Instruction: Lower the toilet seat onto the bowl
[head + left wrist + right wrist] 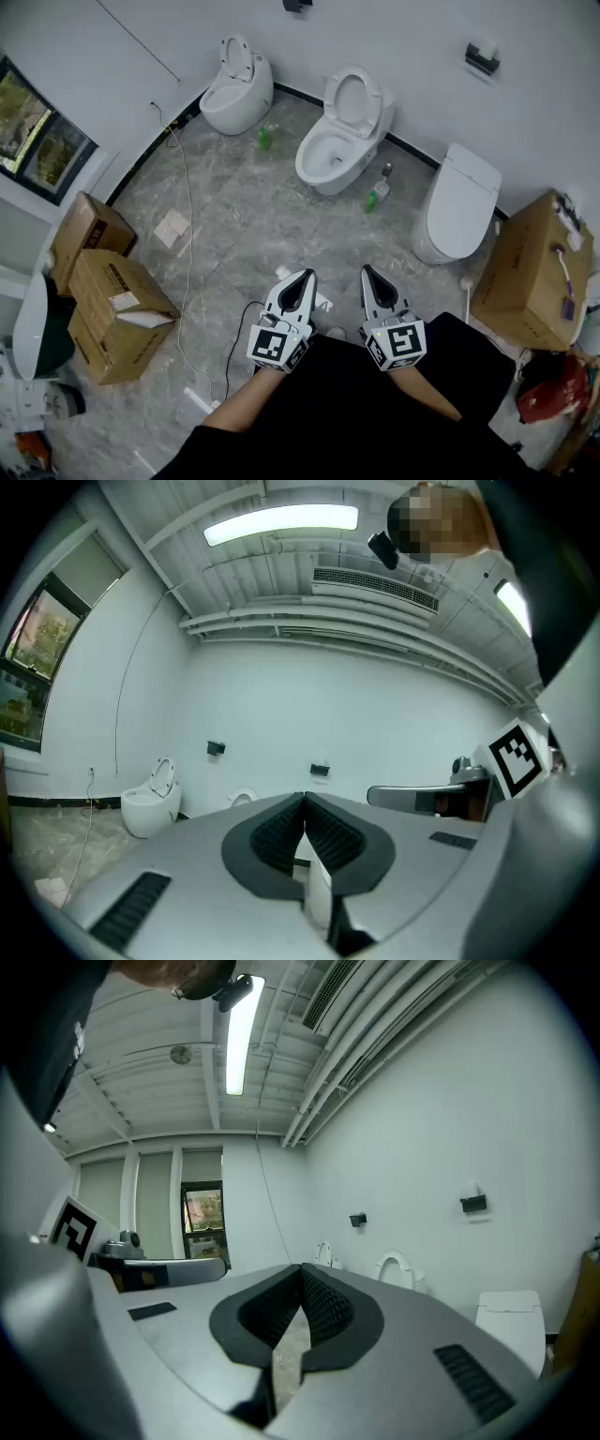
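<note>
Grippers, mine: left grey two-jaw gripper [304,276], right grey two-jaw gripper [367,272], jaws together, empty. White oval toilet seat [353,97]: upright over white ceramic bowl [326,156], far edge of grey marbled floor [244,234], apparently against white wall [422,56].

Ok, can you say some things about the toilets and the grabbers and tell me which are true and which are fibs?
1. The middle toilet has its seat standing up. True.
2. The right toilet is open too. False: its lid is down.
3. The left gripper and right gripper are both shut and empty. True.
4. The left gripper is touching the raised seat. False: both grippers are close to the person, far from every toilet.
5. A green bottle stands on the floor beside the left toilet. True.
</note>
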Demonstrator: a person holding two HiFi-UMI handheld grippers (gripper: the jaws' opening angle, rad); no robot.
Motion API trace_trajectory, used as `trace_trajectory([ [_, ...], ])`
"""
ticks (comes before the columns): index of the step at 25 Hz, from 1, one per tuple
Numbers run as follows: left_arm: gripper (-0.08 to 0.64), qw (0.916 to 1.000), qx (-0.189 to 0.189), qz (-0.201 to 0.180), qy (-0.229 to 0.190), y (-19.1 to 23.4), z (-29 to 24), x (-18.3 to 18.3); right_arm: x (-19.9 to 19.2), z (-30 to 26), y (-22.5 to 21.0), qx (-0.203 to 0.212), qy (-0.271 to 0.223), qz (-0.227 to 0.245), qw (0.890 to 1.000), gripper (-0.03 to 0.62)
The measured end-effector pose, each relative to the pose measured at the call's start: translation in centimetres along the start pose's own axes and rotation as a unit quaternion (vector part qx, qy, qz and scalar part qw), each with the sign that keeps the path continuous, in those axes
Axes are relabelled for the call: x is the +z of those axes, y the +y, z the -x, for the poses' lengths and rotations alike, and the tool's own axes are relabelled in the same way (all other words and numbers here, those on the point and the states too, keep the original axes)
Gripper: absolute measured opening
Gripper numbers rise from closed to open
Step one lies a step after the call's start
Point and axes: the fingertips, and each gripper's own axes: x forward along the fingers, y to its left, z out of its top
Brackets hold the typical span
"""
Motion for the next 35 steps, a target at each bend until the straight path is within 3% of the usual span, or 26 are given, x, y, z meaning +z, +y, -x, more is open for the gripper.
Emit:
trace_trajectory([
  [5,0.015,1.0000,0.002,-0.008,0.003,0.9,-0.6,-0.5,0.0,-1.2,-0.9,-0.002,-0.008,-0.010,1.000,0.032],
  [10,0.015,0.9999,0.002,0.007,0.011,3.8,-1.6,-2.5,-1.5,-3.4,-2.3,-0.026,0.017,-0.011,0.999,0.034],
  [17,0.015,0.9997,-0.004,0.023,0.010,9.3,-7.9,-2.4,-1.7,-9.0,-6.1,-0.059,0.040,-0.016,0.997,0.034],
  [23,0.015,0.9995,-0.026,-0.014,0.008,14.2,-15.9,0.0,-0.6,-17.3,-11.2,-0.084,0.059,0.001,0.995,0.034],
  [29,0.015,0.9989,-0.046,0.007,0.009,20.7,-22.6,3.4,2.2,-25.4,-15.3,-0.120,0.064,-0.003,0.991,0.034],
  [35,0.015,0.9989,-0.043,0.014,0.007,27.0,-28.0,5.4,5.3,-32.4,-16.6,-0.115,0.049,0.017,0.992,0.034],
])
